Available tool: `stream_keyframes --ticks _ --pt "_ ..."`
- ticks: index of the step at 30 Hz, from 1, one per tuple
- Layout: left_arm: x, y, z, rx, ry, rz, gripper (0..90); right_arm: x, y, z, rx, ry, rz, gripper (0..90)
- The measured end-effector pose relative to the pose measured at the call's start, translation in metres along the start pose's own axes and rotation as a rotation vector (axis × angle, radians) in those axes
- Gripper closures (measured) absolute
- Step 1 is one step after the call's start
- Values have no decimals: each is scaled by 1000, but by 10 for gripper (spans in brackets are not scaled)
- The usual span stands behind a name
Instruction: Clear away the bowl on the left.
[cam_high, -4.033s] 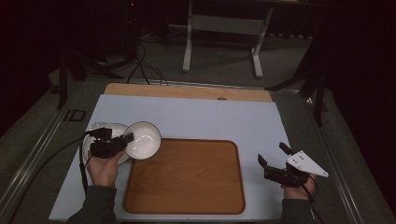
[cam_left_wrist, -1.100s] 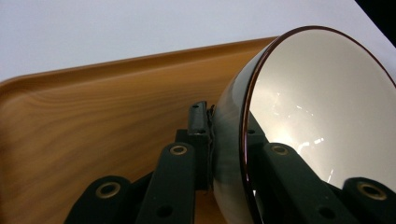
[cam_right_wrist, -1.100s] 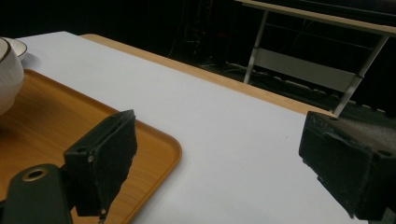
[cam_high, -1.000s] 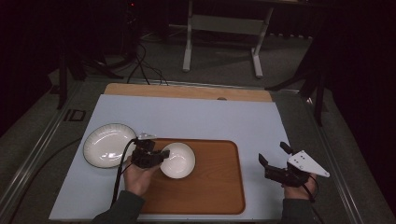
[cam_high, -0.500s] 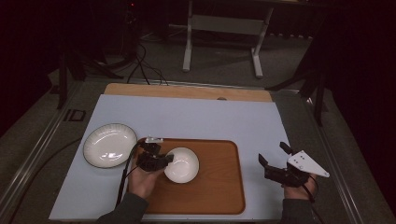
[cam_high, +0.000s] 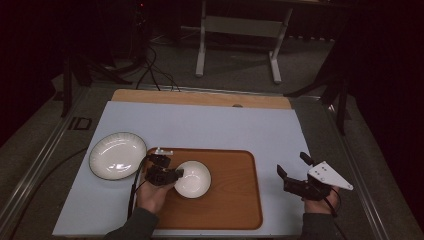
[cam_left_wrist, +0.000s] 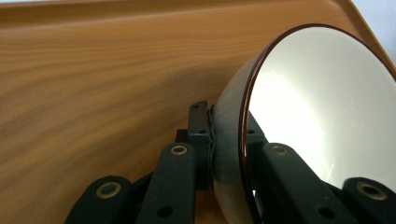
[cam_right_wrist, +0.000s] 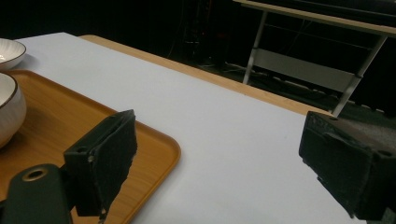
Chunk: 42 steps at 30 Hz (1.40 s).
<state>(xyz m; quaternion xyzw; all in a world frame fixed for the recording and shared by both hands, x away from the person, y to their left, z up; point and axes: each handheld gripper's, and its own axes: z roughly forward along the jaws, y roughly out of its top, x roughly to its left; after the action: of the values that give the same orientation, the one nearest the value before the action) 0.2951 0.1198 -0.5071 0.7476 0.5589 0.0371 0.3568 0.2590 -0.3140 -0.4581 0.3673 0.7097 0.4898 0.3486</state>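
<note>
On the wooden tray (cam_high: 225, 200), the white bowl (cam_high: 192, 178) sits with its rim pinched by the left tool (cam_high: 172, 175). It looks glazed, hard, slippery and breakable; the rim is the sensible hold. The right tool (cam_high: 292, 172) hovers open over the table (cam_high: 210, 125).

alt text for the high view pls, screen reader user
The left gripper, held in a person's hand, is clamped on the rim of a white bowl that sits on a wooden tray on a pale blue table. A white plate lies left of the tray. The right gripper hovers open and empty off the tray's right side.
</note>
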Motion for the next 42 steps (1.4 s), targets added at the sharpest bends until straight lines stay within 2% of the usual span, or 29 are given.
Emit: stream_keyframes --ticks 12,17,21,25,29,34,38,40,41,42 --pt "1 -6 -3 28 17 -4 826 0 0 0 1 -2 0 111" --pt "1 -7 -1 24 24 0 820 0 0 0 2 -1 -5 111" --pt "1 -7 -2 8 14 4 759 0 0 0 2 -3 0 111" --pt "2 -4 -11 -33 14 8 651 0 0 0 1 -2 0 111" --pt "4 1 -27 -104 28 26 562 0 0 0 0 -4 0 111" --pt "12 4 -45 -176 47 29 517 1 0 0 1 -4 -2 111" --pt "20 7 -60 -230 77 34 490 0 0 0 -1 -6 -2 111" --pt "24 8 -67 -246 103 42 473 0 0 0 -2 -6 -1 111" --pt "24 8 -67 -246 103 42 465 0 0 0 -2 -6 -1 111" --pt "29 8 -75 -266 138 52 454 0 0 0 -1 -6 -1 111"
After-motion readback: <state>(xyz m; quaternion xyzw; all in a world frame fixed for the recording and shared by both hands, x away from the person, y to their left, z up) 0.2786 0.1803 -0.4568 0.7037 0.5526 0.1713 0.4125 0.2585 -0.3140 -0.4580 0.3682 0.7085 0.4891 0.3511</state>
